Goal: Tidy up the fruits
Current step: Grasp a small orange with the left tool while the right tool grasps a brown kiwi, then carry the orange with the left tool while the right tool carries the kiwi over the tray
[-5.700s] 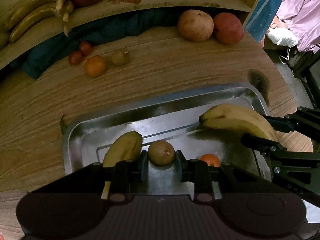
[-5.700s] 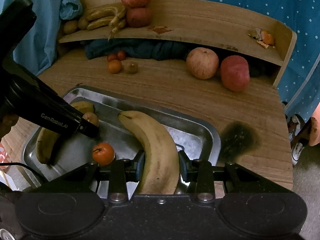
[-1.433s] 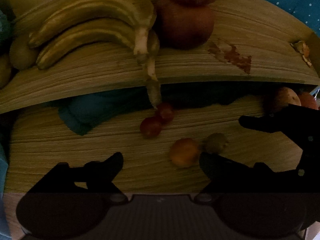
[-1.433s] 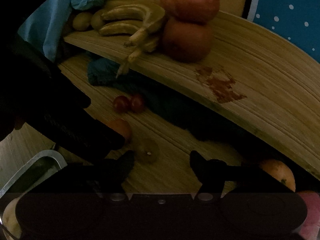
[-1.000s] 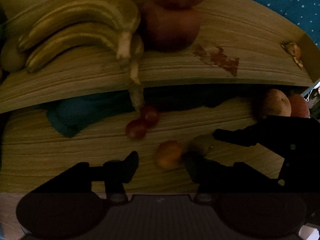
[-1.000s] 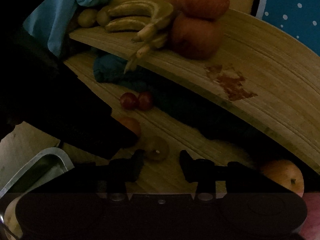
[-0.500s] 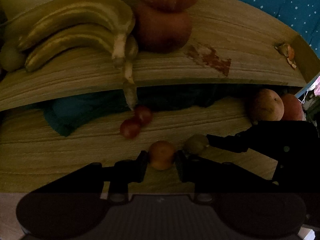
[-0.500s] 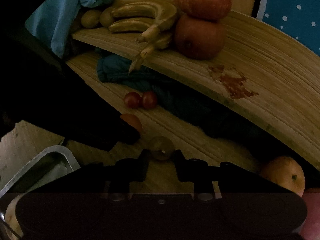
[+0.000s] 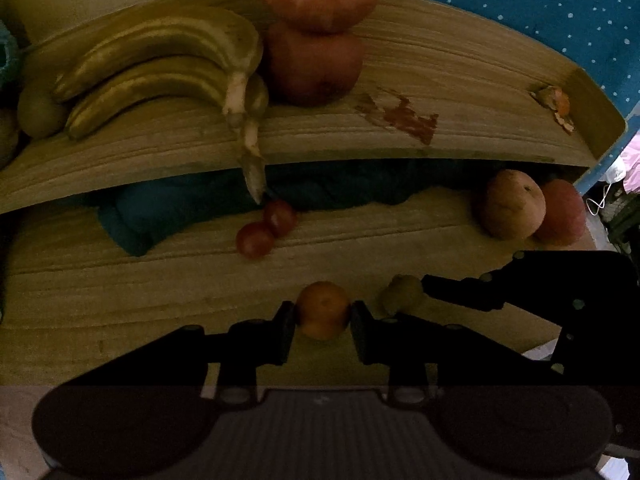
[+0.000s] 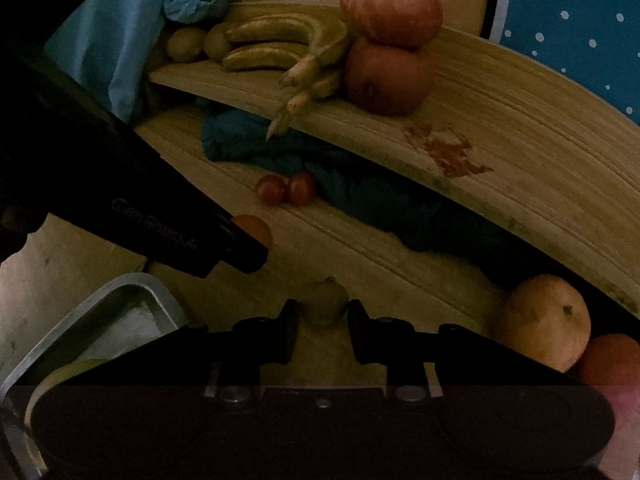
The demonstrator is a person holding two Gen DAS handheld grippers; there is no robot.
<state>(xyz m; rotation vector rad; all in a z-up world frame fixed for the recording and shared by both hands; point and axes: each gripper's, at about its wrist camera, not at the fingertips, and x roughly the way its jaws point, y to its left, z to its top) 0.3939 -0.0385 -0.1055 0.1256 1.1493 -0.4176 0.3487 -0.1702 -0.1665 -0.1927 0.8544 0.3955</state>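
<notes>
My left gripper (image 9: pixel 323 314) is shut on a small orange (image 9: pixel 323 312) that rests on the wooden table. In the right wrist view the same orange (image 10: pixel 256 230) peeks out beside the left gripper's dark finger. My right gripper (image 10: pixel 323 312) is shut on a small brownish-green round fruit (image 10: pixel 324 300), seen in the left wrist view as the fruit (image 9: pixel 400 294) at the tip of the right gripper's black fingers (image 9: pixel 452 292). The metal tray (image 10: pixel 132 300) lies at the lower left with a banana (image 10: pixel 68 372) in it.
Two small red fruits (image 9: pixel 266 228) lie just beyond the grippers, by a dark teal cloth (image 9: pixel 168 208). A raised wooden shelf (image 9: pixel 440 76) carries a banana bunch (image 9: pixel 160 68) and two stacked apples (image 9: pixel 316 32). Two more apples (image 9: pixel 528 212) sit at the table's right.
Both grippers left the tray, moved to the back of the table and closed: the left on the small orange, the right on the brownish-green fruit. The scene has dimmed.
</notes>
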